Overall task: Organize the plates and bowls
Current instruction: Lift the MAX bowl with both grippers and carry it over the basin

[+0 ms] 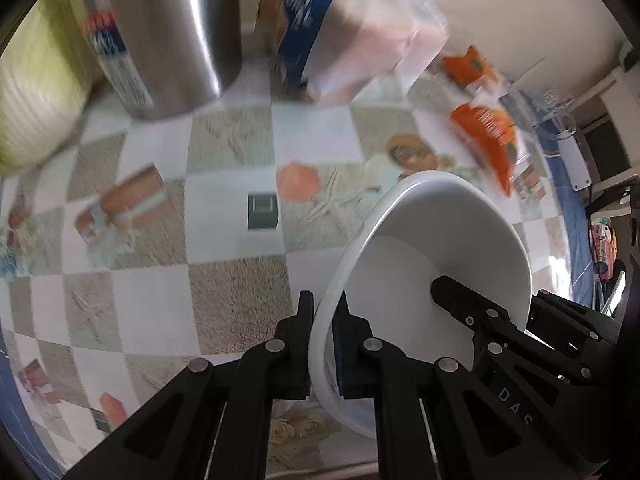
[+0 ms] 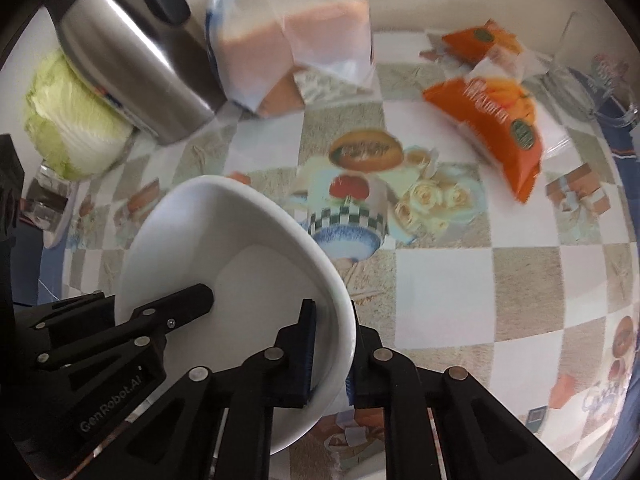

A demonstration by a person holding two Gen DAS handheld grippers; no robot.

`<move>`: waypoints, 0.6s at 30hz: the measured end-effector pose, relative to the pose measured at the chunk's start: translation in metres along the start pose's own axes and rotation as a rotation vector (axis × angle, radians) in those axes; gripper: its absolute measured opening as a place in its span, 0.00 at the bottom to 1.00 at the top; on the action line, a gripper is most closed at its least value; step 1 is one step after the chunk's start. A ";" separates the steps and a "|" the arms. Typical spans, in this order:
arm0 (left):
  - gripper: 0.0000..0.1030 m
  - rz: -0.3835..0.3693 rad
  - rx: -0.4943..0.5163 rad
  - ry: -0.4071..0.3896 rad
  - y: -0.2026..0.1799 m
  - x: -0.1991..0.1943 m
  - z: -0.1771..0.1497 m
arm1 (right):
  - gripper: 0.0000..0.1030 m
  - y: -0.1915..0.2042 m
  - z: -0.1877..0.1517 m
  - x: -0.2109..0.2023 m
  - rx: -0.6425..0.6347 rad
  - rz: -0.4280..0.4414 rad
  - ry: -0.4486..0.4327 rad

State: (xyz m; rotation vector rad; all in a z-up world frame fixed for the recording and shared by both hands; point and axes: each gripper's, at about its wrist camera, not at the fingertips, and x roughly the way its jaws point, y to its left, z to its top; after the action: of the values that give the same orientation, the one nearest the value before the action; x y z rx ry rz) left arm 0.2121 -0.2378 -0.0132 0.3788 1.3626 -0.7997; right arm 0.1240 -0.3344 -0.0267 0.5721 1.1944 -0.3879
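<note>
Bowl (image 1: pixel 436 240), white and tilted, hangs above the checkered desk (image 1: pixel 224 280), pinched at opposite sides of its rim by both tools. Left tool (image 1: pixel 324 344) is clamped tight on the rim, one pad inside, one outside; right tool (image 2: pixel 332 352) grips the opposite rim likewise. Beyond the bowl stand a steel kettle (image 2: pixel 132 72), a bread bag (image 2: pixel 292 40), orange packets (image 2: pixel 496 128) and a cabbage (image 2: pixel 68 128).

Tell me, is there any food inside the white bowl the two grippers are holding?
No. The white bowl shows a bare white inside; only the tips of the left gripper and right gripper reach its rim.
</note>
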 end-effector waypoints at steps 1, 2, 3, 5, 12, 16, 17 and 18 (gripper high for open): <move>0.09 0.002 0.000 -0.013 -0.002 -0.006 0.000 | 0.13 0.000 0.001 -0.006 0.002 0.002 -0.011; 0.09 0.002 -0.002 -0.027 -0.004 -0.013 0.000 | 0.13 0.001 0.001 -0.012 0.003 0.003 -0.023; 0.09 -0.003 -0.009 -0.043 -0.005 -0.020 -0.001 | 0.13 -0.001 0.000 -0.024 0.001 0.005 -0.039; 0.09 -0.015 -0.019 -0.067 -0.005 -0.031 -0.006 | 0.13 0.001 -0.002 -0.040 -0.007 -0.001 -0.060; 0.09 0.018 -0.009 -0.148 -0.009 -0.083 -0.038 | 0.13 0.016 -0.022 -0.085 -0.043 -0.013 -0.095; 0.09 0.021 -0.045 -0.202 -0.003 -0.115 -0.062 | 0.13 0.029 -0.041 -0.105 -0.039 0.017 -0.123; 0.09 0.016 -0.069 -0.215 -0.001 -0.121 -0.070 | 0.13 0.031 -0.048 -0.109 -0.038 0.030 -0.127; 0.09 0.011 -0.083 -0.220 0.000 -0.122 -0.075 | 0.13 0.033 -0.053 -0.111 -0.040 0.037 -0.129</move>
State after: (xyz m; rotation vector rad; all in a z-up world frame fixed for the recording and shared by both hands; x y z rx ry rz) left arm 0.1584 -0.1531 0.0885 0.2259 1.1831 -0.7500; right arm 0.0660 -0.2774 0.0716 0.5259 1.0640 -0.3633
